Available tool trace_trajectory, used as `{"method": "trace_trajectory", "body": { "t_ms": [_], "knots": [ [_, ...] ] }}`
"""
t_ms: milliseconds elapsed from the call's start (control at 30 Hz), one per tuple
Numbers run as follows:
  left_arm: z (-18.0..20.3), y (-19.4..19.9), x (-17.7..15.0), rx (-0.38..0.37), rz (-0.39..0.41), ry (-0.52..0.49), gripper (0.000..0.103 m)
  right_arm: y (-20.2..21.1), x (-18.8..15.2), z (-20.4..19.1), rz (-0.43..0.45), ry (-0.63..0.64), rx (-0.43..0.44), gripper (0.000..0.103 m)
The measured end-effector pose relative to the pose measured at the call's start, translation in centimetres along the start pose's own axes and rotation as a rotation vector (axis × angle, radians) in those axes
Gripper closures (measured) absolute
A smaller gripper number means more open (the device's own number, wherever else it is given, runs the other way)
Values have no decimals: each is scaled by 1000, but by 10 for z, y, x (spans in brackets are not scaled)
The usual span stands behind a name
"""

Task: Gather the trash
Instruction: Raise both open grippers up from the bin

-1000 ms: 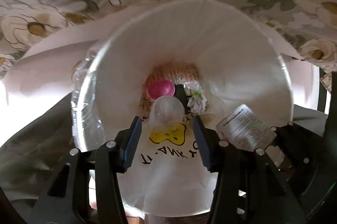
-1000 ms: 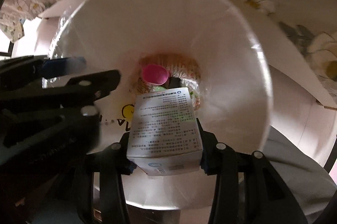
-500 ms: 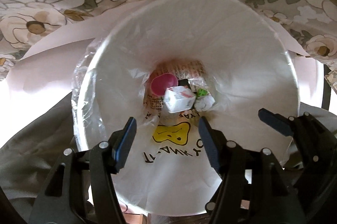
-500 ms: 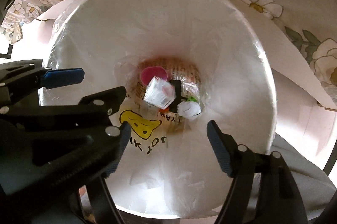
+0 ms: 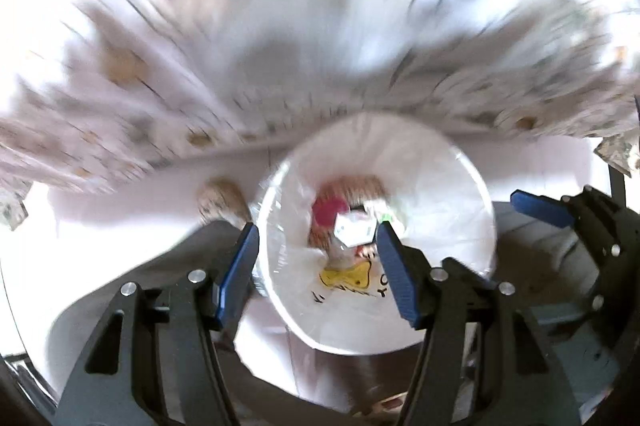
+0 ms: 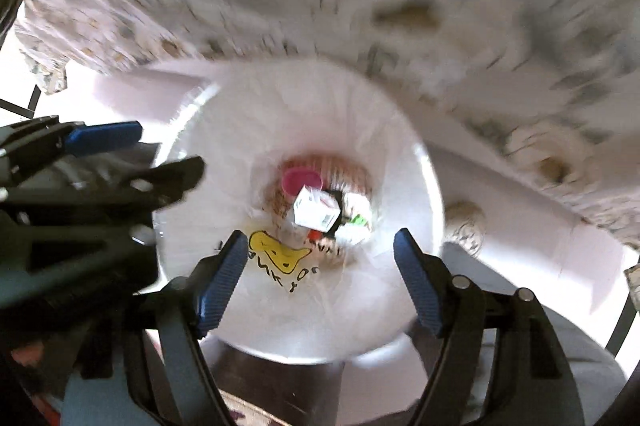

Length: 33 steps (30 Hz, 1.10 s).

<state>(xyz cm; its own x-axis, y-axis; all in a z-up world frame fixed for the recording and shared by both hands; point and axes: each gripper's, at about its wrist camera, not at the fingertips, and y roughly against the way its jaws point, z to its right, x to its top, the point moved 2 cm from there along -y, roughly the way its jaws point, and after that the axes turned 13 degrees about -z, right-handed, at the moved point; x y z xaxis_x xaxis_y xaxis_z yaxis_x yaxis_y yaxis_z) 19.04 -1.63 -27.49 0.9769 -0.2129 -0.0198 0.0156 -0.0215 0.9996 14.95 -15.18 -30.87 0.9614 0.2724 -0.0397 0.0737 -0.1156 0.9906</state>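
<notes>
Both tools have pulled back from the bin (image 5: pixel 476 193), spread empty; floral cloth (image 6: pixel 460 9) blurs behind.

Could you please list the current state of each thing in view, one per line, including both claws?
Left claw: open, empty, above the bin.
Right claw: open, empty, above the bin.
Trash bin: upright, open-topped, lined with a white plastic bag.
White carton: lying loose on the trash at the bottom.
Pink cup: in the bin, partly under the carton.
Floral tablecloth: blurred by camera motion.
</notes>
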Motion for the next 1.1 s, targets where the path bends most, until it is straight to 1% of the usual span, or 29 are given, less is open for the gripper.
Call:
{"method": "trace_trajectory", "body": {
  "t_ms": [33,100,133,167,233,267,367,433,467,533,567,667,767,833,900,1000,1067,1100],
  "knots": [
    [0,10,-4,9,24,-4,41,23,-8,-1,40,10,2,22],
    [0,36,-14,10,68,-18,40,33,-13,-2,64,17,1,22],
    [0,48,-21,17,87,-25,40,52,-23,-3,99,25,1,21],
    [0,56,-24,25,103,-30,40,51,-23,-3,102,26,1,21],
    [4,77,-37,34,148,-51,39,74,-38,-5,137,41,0,20],
    [4,84,-42,32,161,-57,38,77,-36,-5,139,42,-1,20],
    [8,113,-62,37,216,-83,36,111,-48,-10,186,64,-25,20],
    [11,129,-74,50,248,-98,35,121,-51,-15,198,68,-30,19],
    [12,133,-79,51,260,-104,35,140,-62,-18,233,76,-49,19],
    [14,149,-90,62,293,-119,34,146,-68,-19,246,82,-56,18],
    [15,154,-93,63,304,-124,34,163,-79,-23,277,92,-80,17],
    [19,174,-110,90,357,-160,34,173,-89,-31,285,111,-101,14],
    [26,190,-123,114,397,-185,30,198,-106,-42,326,161,-154,14],
    [28,201,-135,122,433,-190,30,206,-114,-46,355,165,-173,12],
    [28,209,-143,132,463,-176,29,209,-122,-46,372,157,-182,10],
    [28,221,-156,153,519,-141,27,215,-136,-50,411,110,-184,9],
    [28,226,-162,160,541,-118,26,221,-147,-54,464,52,-167,9],
    [27,228,-165,155,547,-105,26,221,-148,-55,472,47,-165,9]
  ]
}}
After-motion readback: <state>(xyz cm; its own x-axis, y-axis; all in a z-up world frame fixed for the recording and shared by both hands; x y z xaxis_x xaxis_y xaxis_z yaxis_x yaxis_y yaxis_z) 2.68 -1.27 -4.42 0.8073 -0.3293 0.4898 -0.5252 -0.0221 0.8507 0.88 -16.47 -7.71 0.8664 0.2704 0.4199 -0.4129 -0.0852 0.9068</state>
